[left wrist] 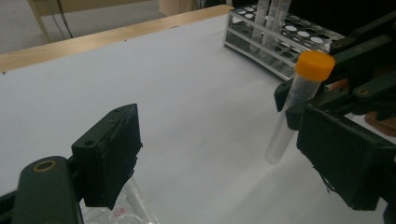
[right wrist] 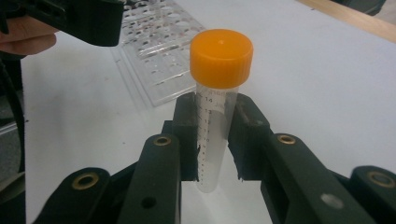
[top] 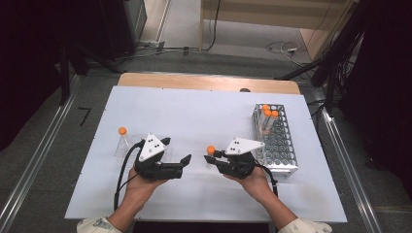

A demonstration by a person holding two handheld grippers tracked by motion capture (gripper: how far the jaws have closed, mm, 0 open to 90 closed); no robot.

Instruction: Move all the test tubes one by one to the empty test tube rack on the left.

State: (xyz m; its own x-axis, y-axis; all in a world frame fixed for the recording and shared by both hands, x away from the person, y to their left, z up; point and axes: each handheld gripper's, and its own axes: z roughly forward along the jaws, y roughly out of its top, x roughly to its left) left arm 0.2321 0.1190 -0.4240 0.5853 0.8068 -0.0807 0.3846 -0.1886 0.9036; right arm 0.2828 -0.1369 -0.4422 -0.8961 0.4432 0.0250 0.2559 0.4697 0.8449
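Right, high view: right tongs at frame centre are clamped on an orange-capped tube, rack to their right. Left gripper view: left tongs gape empty, the tube upright at upper right. Right gripper view: tube vertical between the pads.

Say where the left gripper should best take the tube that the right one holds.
Probably the clear body just under the orange cap, pads on opposite sides. The tube stands nearly upright in the right gripper, clamped mid-body; that upper stretch is bare. The left gripper, jaws open, could come in level from its side.
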